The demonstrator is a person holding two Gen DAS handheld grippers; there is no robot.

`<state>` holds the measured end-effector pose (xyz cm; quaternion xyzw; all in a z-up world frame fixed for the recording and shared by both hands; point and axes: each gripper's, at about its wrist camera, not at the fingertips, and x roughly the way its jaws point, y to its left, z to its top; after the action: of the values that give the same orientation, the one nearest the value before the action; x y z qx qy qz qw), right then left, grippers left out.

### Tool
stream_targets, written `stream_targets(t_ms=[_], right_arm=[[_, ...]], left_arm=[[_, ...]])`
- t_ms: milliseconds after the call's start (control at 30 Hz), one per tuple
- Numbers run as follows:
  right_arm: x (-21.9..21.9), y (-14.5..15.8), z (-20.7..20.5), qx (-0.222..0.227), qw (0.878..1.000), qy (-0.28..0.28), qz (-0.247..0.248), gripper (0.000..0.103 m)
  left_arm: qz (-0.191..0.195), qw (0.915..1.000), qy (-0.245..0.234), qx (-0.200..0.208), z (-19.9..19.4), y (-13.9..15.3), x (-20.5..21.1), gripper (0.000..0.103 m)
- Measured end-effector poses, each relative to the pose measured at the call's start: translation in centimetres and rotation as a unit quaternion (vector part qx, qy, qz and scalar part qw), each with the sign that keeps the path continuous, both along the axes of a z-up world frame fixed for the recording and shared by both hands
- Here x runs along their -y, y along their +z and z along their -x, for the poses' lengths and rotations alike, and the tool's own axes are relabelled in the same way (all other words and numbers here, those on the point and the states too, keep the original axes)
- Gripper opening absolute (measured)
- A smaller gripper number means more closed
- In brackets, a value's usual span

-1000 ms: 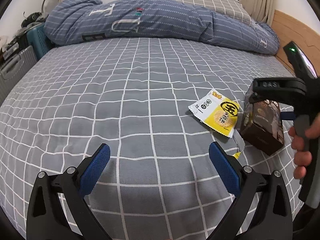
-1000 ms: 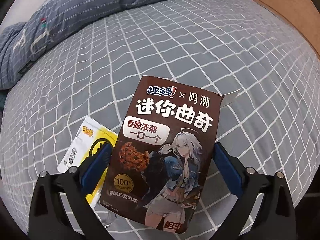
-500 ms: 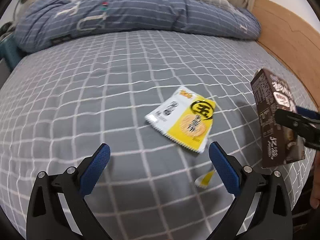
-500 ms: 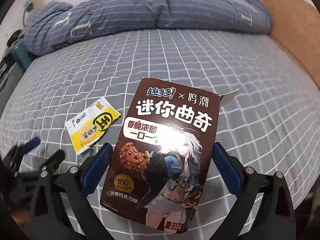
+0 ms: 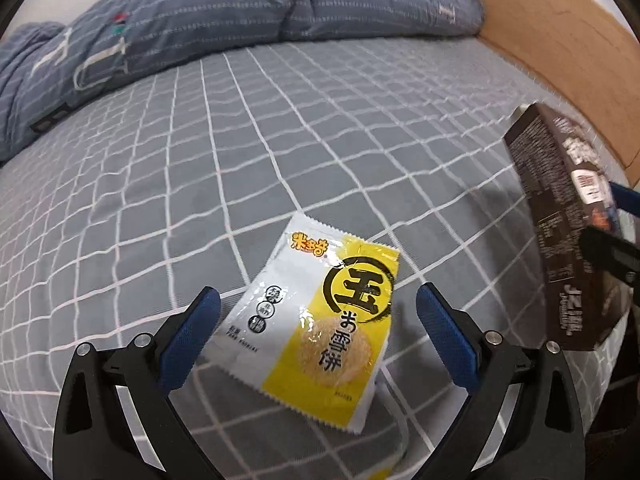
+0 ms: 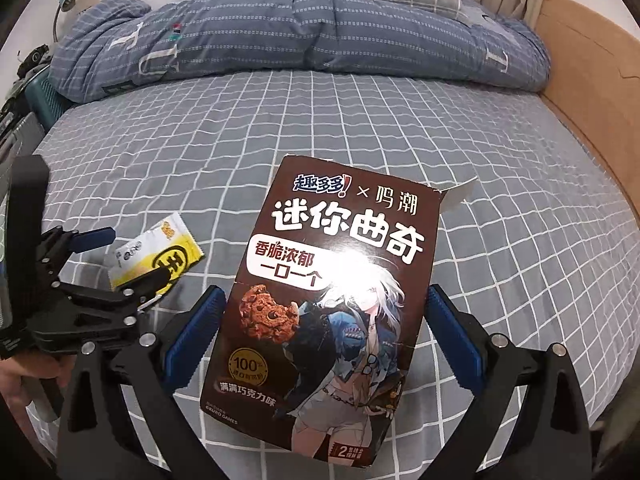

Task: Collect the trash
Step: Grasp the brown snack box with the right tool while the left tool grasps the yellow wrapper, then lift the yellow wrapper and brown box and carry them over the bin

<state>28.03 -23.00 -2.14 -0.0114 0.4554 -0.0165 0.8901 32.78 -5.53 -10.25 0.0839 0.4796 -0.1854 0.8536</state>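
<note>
Your left gripper [image 5: 318, 334] gapes over the wrapper [image 5: 320, 320]; drop toward twelve o'clock, pinch flat. Right gripper [image 6: 324, 332] clamps the box [image 6: 328, 300].

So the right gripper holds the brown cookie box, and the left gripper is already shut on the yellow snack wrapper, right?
Not quite. The right gripper does hold the brown cookie box, but the left gripper is open, straddling the yellow snack wrapper lying on the bed, as the left wrist view shows.

A: Even, soft indoor light; a white glare patch sits mid-frame on the glossy cookie box [image 6: 332, 300].

B: Fisheye bends the edges, corners go black. In the left view the duvet [image 5: 224, 20] at upper left smears with motion blur.
</note>
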Motion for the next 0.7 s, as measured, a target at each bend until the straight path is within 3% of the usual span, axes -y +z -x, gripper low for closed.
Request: stream_targets(t_ms=[267, 367, 633, 700], right_arm=[[0.7, -0.8, -0.4, -0.009, 1.000, -0.008, -0.008, 0.095], [0.7, -0.7, -0.4, -0.007, 1.000, -0.007, -0.009, 0.095], [0.4, -0.7, -0.4, -0.006, 1.000, 0.001, -0.008, 0.095], [0.3, -0.6, -0.4, -0.004, 1.000, 0.003, -0.009, 0.095]], left_arm=[[-0.028, 0.9992, -0.011, -0.026, -0.8, -2.4, 1.0, 0.088], [-0.022, 0.9993, -0.010, -0.030, -0.8, -2.2, 0.9, 0.077], [-0.015, 0.9994, 0.011, -0.029, -0.8, -1.9, -0.2, 0.009], [-0.015, 0.9994, 0.014, -0.028, -0.8, -1.7, -0.2, 0.007]])
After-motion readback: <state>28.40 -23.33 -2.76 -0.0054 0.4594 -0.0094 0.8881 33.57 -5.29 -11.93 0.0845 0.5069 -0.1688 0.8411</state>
